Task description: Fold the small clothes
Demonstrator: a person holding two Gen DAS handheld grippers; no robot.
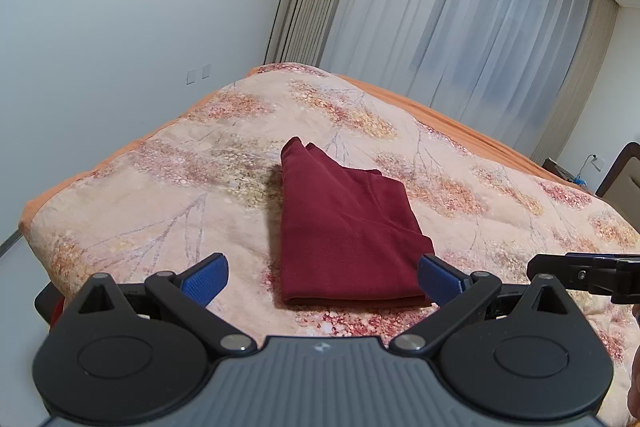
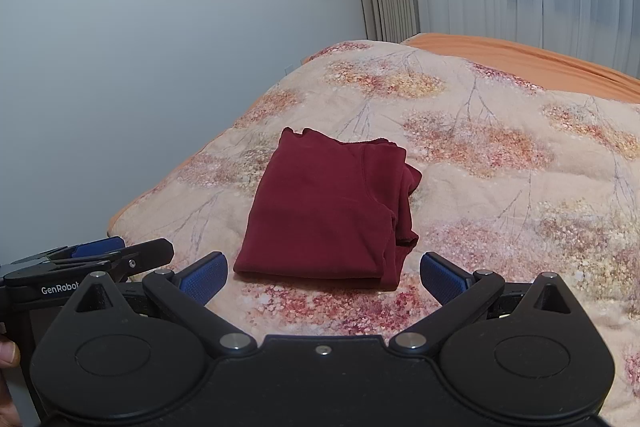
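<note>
Both claws are spread wide and grip nothing: the left claw hangs just short of the near folded edge of the maroon garment, and the right claw hangs at that same near edge, slightly toward the garment's right side. Blue pads on each claw face inward across an empty gap, with no cloth between them. The garment lies on the floral quilt of the bed, roughly midway across it, already reduced to a compact rectangular packet with a smooth rounded fold along the edge nearest the claws. On the garment's right side, the right wrist view shows looser layers and a bunched edge protruding past the top layer, so the stack is less tidy there than on its left side. Judged from this layout, the fold is at or near completion, and the open, withdrawn posture of both claws is consistent with either a release or preparation for a final tidy of that ragged right edge; which of the two cannot be determined. The soft quilt yields under load, so any further pinch is likely to gather quilt fabric with the garment unless the pads close only on the cloth edge. An orange sheet shows beyond the garment at the quilt's far border. No container, basket or drawer is visible in either view.
</note>
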